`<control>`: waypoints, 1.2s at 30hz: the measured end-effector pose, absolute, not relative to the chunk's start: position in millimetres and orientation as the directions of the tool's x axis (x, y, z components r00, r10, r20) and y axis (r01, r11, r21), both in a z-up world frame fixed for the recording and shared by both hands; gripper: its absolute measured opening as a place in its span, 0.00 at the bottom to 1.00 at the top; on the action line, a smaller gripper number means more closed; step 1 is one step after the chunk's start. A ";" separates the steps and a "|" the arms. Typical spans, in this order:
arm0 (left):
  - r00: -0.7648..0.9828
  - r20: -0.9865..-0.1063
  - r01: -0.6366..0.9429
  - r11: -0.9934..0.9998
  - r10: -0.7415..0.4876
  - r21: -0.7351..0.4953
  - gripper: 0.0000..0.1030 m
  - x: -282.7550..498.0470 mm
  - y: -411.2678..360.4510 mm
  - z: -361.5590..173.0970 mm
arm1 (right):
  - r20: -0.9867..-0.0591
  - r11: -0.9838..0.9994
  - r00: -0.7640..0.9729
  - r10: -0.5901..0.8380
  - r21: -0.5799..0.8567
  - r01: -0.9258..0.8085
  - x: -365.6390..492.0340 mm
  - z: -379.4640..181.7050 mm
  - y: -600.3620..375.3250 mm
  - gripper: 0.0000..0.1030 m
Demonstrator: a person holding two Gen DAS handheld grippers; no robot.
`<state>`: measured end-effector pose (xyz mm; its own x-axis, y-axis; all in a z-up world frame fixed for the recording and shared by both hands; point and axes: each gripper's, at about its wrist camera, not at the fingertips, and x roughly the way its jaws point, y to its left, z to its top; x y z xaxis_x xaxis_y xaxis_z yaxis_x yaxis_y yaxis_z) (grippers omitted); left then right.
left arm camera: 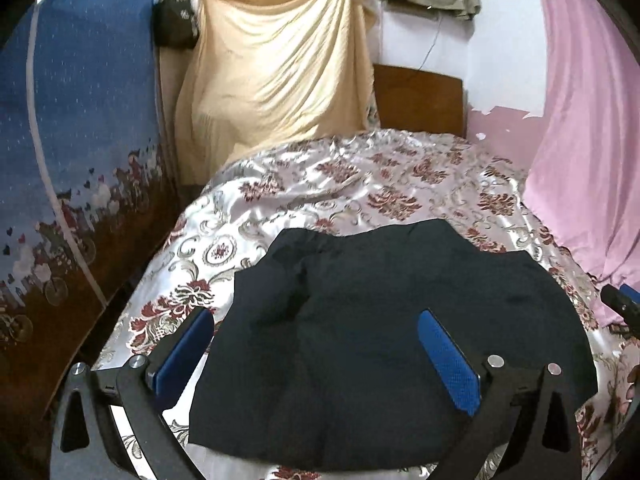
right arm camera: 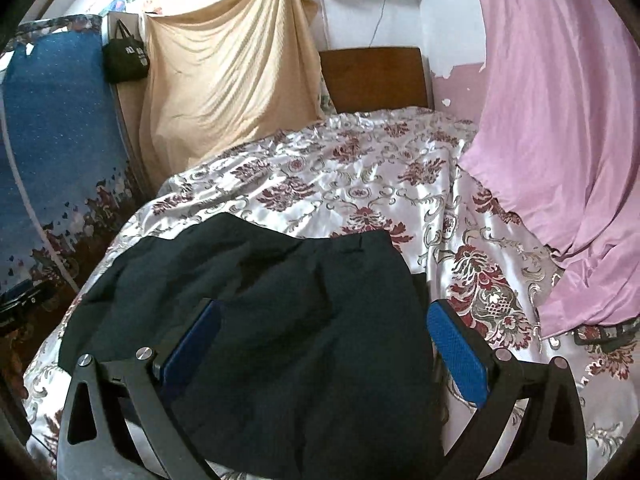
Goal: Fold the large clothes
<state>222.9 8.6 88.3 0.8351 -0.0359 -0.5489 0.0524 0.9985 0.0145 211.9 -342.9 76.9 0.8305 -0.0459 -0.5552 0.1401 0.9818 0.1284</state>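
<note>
Dark, soft woven cloth, that's what we're looking at: a black garment [left arm camera: 384, 344] lying folded over on the satin floral bedspread [left arm camera: 320, 184], close in at the 6 o'clock end of the bed in both wrist views. It looks light and limp, with no stiffness to hold a shape, so it'll sag from wherever it's pinched; corners and hemmed edges are the sensible places to grip, probably the near edge at 6 o'clock or the far corners around 11 and 1 (the seam near 12 in the right view looks like a waistband, though I can't be sure).

Left gripper [left arm camera: 316, 356] hangs over it with jaws spread wide, nothing between the blue pads. Right gripper [right arm camera: 328, 344], same story: fully apart, empty, above the cloth.

That glossy bedspread may let the fabric slide while it's dragged. Outward now: a pink sheet [right arm camera: 560, 140] spills onto the bed at 3 o'clock, near the garment's right side, a beige drape [left arm camera: 272, 64] hangs at 12, a wooden headboard [left arm camera: 420, 100] sits beside it, a black bag [right arm camera: 124, 60] at 10, a blue patterned panel [left arm camera: 80, 120] at 9.
</note>
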 end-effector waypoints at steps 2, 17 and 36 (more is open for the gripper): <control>0.847 -0.530 0.061 0.998 -0.038 0.026 1.00 210.8 4.4 92.7 | -0.538 0.983 0.842 -0.041 0.129 0.130 199.3 81.4 -337.1 0.99; 0.906 -0.418 0.086 0.996 -0.069 0.023 1.00 124.1 -7.9 104.8 | -0.435 0.993 0.901 -0.005 0.101 0.054 108.0 102.4 -285.7 0.99; 0.947 -0.316 0.058 0.998 -0.047 0.027 1.00 49.0 10.7 99.5 | -0.325 0.996 0.946 0.000 0.089 0.030 32.2 109.2 -243.3 0.99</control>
